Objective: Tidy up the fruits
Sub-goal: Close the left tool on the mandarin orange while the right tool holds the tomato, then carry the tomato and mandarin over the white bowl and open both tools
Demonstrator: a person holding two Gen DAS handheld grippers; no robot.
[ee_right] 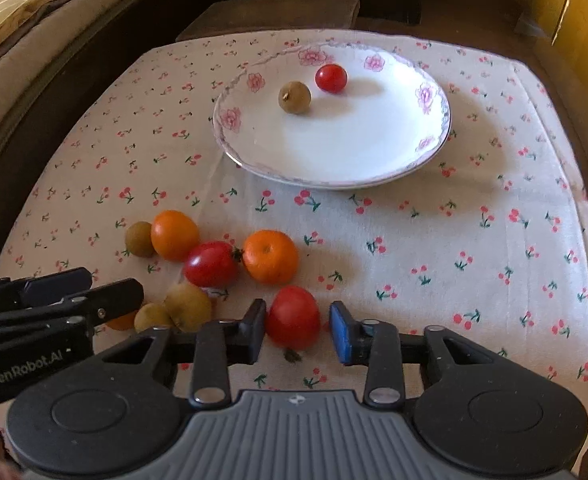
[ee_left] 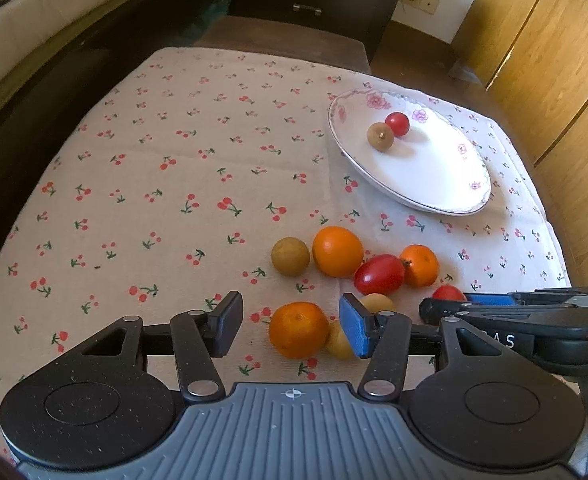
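Two fruits are already seen on the plate (ee_right: 333, 152). The red tomato (ee_right: 292, 317) is seen on the cloth between the spread fingers of the right gripper (ee_right: 297, 334), not yet squeezed. The left gripper (ee_left: 290, 326) is held wide apart over an orange (ee_left: 298, 330), low beside it.

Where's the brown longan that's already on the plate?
In the right wrist view, the longan sits on the far-left part of the plate, just left of and nearer than the cherry tomato.
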